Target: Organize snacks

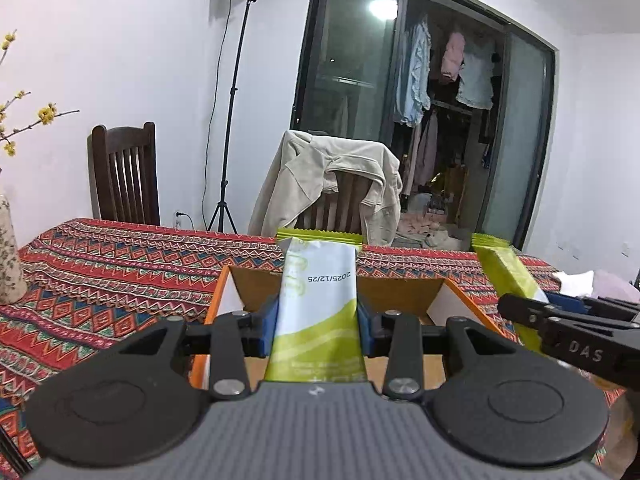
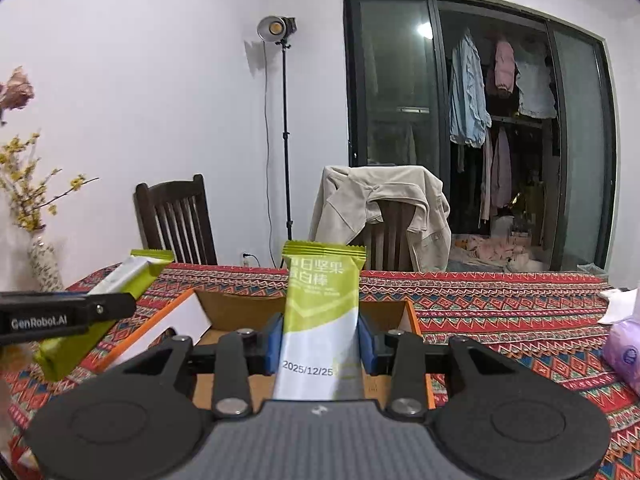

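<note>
My left gripper (image 1: pixel 318 322) is shut on a green and white snack bar (image 1: pixel 318 304), held upright above an open orange cardboard box (image 1: pixel 216 304). My right gripper (image 2: pixel 320 342) is shut on a second green and white snack bar (image 2: pixel 320 312), also upright over the same box (image 2: pixel 414 316). In the left wrist view the right gripper with its bar (image 1: pixel 506 276) shows at the right. In the right wrist view the left gripper with its bar (image 2: pixel 120 280) shows at the left.
The box stands on a table with a red patterned cloth (image 1: pixel 120 256). A flowered vase (image 2: pixel 44 260) stands at the left, a purple tissue pack (image 2: pixel 626 352) at the right. Two chairs, one draped with a beige jacket (image 1: pixel 332 176), and a light stand are behind the table.
</note>
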Tool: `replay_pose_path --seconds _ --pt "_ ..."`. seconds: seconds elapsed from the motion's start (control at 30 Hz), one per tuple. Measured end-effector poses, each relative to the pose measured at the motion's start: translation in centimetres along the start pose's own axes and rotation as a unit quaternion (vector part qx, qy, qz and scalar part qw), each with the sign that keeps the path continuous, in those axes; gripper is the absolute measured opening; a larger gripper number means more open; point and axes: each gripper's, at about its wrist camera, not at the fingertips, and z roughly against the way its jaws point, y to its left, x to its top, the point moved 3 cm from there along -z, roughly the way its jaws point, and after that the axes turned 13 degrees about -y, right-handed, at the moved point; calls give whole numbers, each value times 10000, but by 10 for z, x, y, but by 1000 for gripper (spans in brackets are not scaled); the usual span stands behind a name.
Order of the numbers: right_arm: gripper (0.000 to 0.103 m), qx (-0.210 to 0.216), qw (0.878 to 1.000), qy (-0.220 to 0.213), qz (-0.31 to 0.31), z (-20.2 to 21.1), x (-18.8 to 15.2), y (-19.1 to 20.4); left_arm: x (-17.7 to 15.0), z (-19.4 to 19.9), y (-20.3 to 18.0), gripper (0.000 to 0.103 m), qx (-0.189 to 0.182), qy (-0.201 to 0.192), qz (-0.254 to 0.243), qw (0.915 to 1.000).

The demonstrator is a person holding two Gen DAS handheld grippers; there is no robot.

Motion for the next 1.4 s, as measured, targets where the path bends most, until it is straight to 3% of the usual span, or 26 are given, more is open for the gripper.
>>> replay_pose_path --seconds 0.27,0.6,0.63,0.67,0.7,0.73,0.8,0.87,1.4 --pt "37 -101 9987 410 -293 -70 -17 -19 -16 -50 7 39 335 158 99 9993" --pt "40 31 9959 818 -390 -93 -48 -30 -43 -72 15 42 322 440 -10 9985" --pt "40 35 9958 829 -384 -93 -49 -30 -43 -70 16 47 324 389 -45 9987" --pt "47 31 9959 812 -405 -92 -49 -30 -43 -67 16 54 277 318 -12 9991" --pt "62 59 9956 813 -460 -91 -49 -31 -42 -64 15 73 255 266 45 9993" --pt "70 92 9954 800 -522 -90 -49 -33 -41 -60 16 92 279 171 99 9994" --pt "92 115 9959 701 -564 -83 -46 -34 -38 -54 16 103 389 -64 85 9992" --pt "103 120 9963 603 -595 -78 -44 -34 -36 -49 16 103 326 -166 106 9993" --pt "103 216 9986 44 -491 -37 -15 -22 -9 -25 15 103 361 -389 319 9981"
